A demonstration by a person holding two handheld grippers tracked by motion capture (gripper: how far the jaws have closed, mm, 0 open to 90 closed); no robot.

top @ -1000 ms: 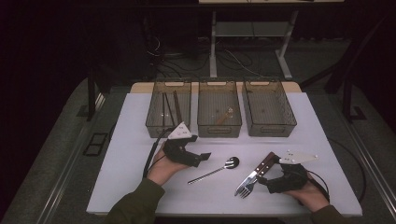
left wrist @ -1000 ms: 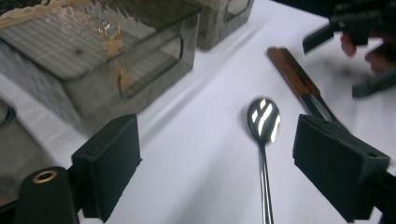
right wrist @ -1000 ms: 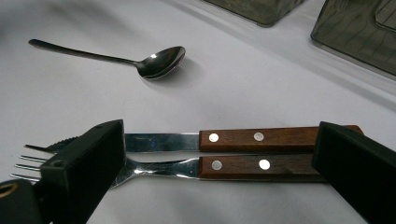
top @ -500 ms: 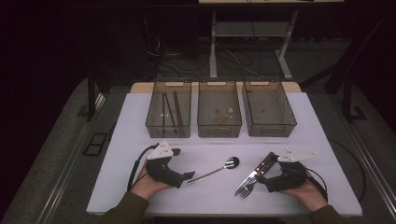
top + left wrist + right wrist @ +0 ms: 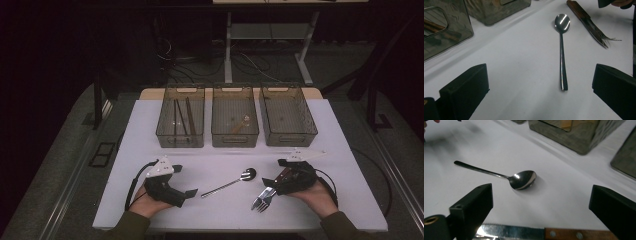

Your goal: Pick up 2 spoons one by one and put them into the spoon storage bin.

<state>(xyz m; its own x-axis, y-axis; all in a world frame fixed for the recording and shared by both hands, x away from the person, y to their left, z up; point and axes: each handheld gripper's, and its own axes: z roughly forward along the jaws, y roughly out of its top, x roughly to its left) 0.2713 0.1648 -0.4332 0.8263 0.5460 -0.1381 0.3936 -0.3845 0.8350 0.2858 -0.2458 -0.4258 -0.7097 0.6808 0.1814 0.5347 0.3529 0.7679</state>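
Since a moment ago the left claw [image 5: 191, 192] came back from the trays and opened wide, nothing in it, so now line it up with the spoon [image 5: 561, 50] handle lying on the table [image 5: 220, 210] just ahead, then squeeze slowly.

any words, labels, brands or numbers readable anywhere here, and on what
None: no readable text in any view.
The spoon, the knife's wooden handle, the fork and the three bins show no legible marking.
The left gripper and right gripper bear no lettering either.
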